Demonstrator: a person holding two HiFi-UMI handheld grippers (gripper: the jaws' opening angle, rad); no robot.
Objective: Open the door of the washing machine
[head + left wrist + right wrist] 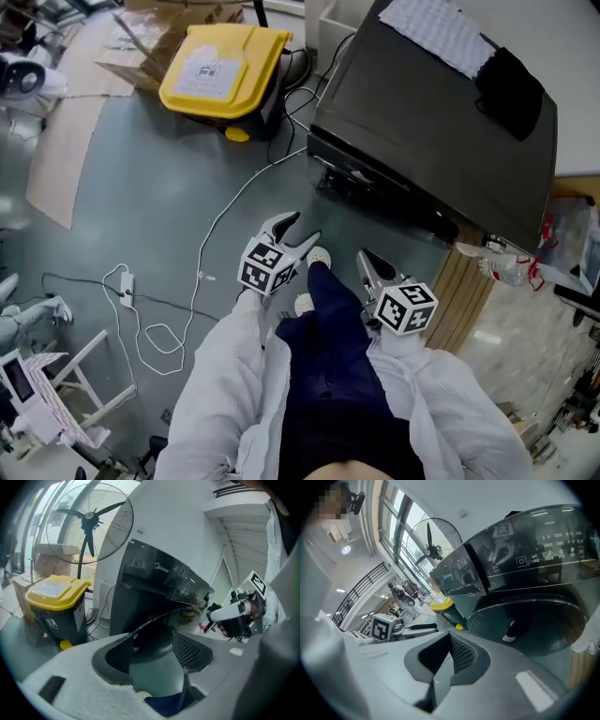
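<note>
**Head view: both grippers short of the washing machine front**

The washing machine (422,131) stands on the floor (141,216) at upper right. Its front edge runs from upper left to lower right, and the front faces the person. In the right gripper view the round door (529,625) sits below the control panel (543,550) and lies flush with the front.

The left gripper (302,228) has its jaws wide apart, with only floor between them. The right gripper (370,262) has its jaws a narrow way apart and holds nothing. Both point at the machine front without touching it.

A yellow-lidded bin (225,66) stands left of the machine, with a fan (89,522) behind it. A white cable (216,234) crosses the floor just left of the left gripper. A white mat (441,33) lies on the machine top.
</note>
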